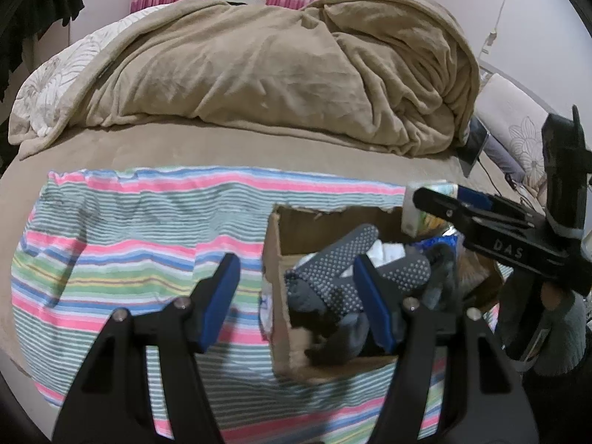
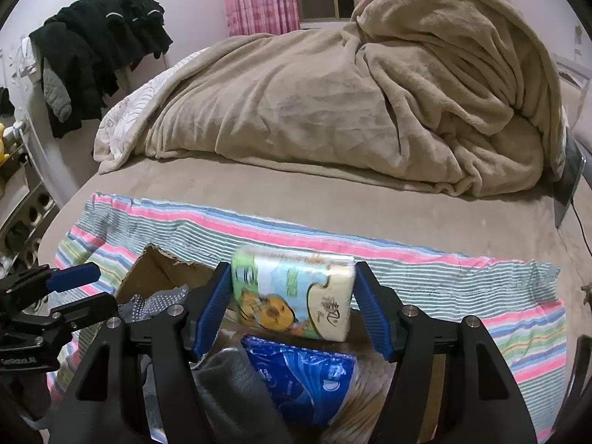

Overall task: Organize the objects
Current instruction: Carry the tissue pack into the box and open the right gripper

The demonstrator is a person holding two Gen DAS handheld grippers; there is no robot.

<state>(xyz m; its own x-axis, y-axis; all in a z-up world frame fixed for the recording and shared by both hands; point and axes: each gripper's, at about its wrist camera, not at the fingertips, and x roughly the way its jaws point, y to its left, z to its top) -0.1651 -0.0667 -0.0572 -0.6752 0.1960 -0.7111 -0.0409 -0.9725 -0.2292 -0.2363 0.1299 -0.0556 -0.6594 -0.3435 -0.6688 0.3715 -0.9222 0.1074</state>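
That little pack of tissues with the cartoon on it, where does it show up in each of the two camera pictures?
Left wrist view: the tissue pack sits at the right, above the cardboard box, partly hidden by the right gripper clamping it.
Right wrist view: it is at lower centre, gripped between the two blue fingers.
Shared landmark: the striped towel under the box, on the bed.

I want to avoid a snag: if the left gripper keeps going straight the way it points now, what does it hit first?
Probably the cardboard box: the open left gripper straddles its near-left wall, with the dotted grey gloves just inside. Depth is unclear.
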